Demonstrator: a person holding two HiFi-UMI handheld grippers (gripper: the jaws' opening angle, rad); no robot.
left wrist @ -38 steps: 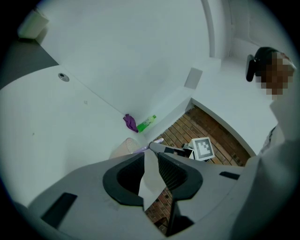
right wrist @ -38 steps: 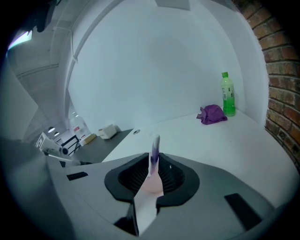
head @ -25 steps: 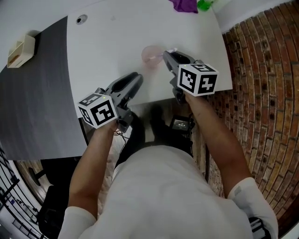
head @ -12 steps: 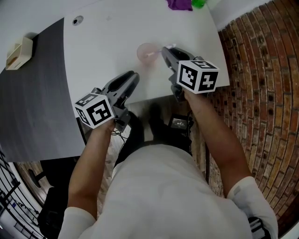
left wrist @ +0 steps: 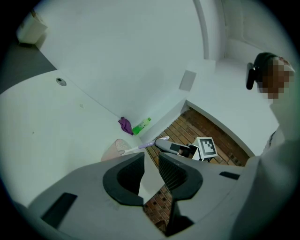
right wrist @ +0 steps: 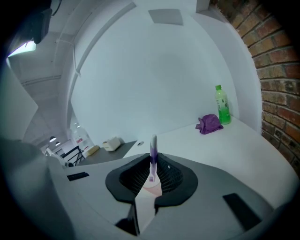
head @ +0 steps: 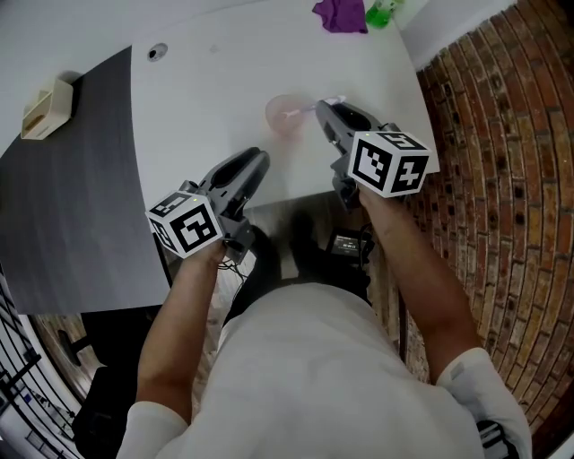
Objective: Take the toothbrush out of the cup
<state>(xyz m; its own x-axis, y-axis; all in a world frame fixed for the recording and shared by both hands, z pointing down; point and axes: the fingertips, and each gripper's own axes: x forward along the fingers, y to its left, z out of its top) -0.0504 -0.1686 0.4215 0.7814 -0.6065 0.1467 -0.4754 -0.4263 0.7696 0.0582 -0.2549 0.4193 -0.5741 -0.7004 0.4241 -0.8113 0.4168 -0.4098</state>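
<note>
A translucent pink cup (head: 285, 114) stands on the white table (head: 202, 108) near its front edge. A white and purple toothbrush (left wrist: 140, 146) leans out of the cup (left wrist: 115, 150) toward my right gripper (head: 321, 109). That gripper is shut on the brush's upper end. In the right gripper view the toothbrush (right wrist: 153, 154) stands upright between the jaws of the right gripper (right wrist: 153, 171), with the cup's rim (right wrist: 151, 190) below it. My left gripper (head: 260, 158) hovers at the table's front edge, left of and nearer than the cup. The left gripper (left wrist: 151, 161) is slightly open and holds nothing.
A purple cloth (head: 340, 14) and a green bottle (head: 381, 12) sit at the far right corner. A beige box (head: 47, 109) lies on the dark grey tabletop (head: 72, 197) at left. A brick wall (head: 502, 179) runs along the right. A round cable hole (head: 158, 52) is at the far left.
Only the head view has shifted a little. The right gripper stays at the toothbrush beside the cup, and the left gripper holds its place.
</note>
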